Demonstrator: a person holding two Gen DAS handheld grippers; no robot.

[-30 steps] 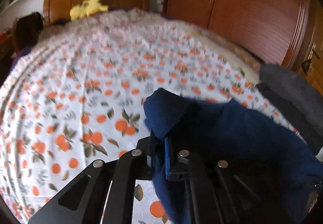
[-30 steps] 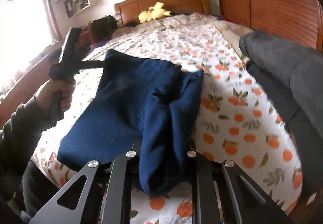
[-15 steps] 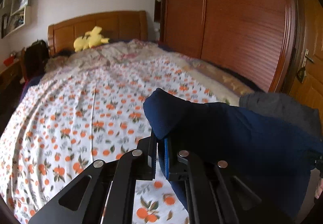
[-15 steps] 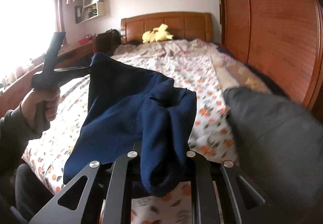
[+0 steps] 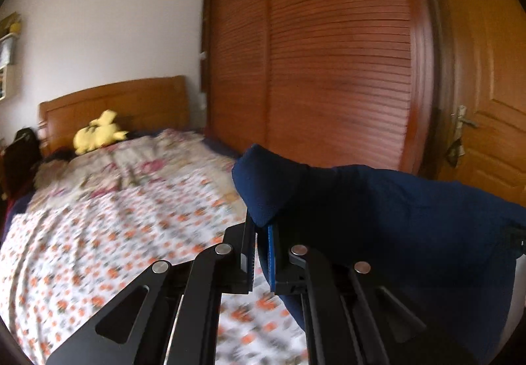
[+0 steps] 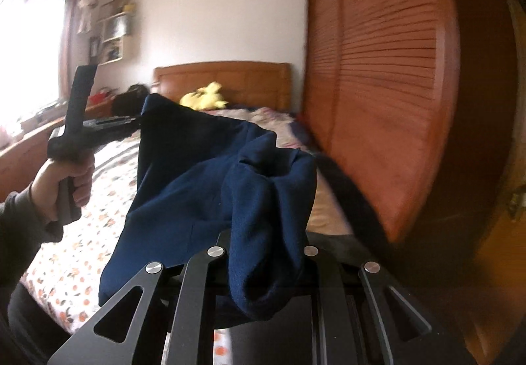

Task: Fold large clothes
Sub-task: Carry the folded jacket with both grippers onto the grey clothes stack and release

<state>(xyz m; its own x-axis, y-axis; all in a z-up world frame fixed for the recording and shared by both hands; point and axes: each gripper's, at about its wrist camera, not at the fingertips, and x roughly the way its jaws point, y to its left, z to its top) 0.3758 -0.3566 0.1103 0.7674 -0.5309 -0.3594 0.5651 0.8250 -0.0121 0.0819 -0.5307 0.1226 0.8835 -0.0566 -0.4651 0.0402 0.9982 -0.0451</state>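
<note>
A bedroom: a bed (image 5: 98, 233) under an orange-print sheet fills the lower left of both views, with a wooden headboard (image 5: 115, 108) at its far end and a slatted wooden wardrobe (image 5: 328, 69) along its right side.

The navy garment (image 6: 203, 187) hangs in the air above the bed, stretched between the two tools. In the right wrist view it runs from about 10 o'clock down to the centre, where a bunched fold drapes over the right gripper (image 6: 263, 253); the cloth covers the fingertips, but the jaws stand nearly together, clamped on that thick fold. In the left wrist view the left gripper (image 5: 261, 233) has its jaws almost closed on a thin edge of the same garment, which spreads away toward 3 o'clock. The person's left hand (image 6: 62, 184), in a dark sleeve, grips the tool's handle at 9 o'clock of the right view.

Outward: a yellow plush toy (image 5: 98, 135) lies by the headboard at 10 o'clock of the left view, a wooden door (image 5: 486, 118) stands at 3 o'clock, and a dark grey garment (image 6: 355, 194) lies at the bed's right edge, blurred.

Compared with a second ago, both tools have risen: the garment then lay close to the sheet, and the views now take in wall and wardrobe. The grips are unchanged.
</note>
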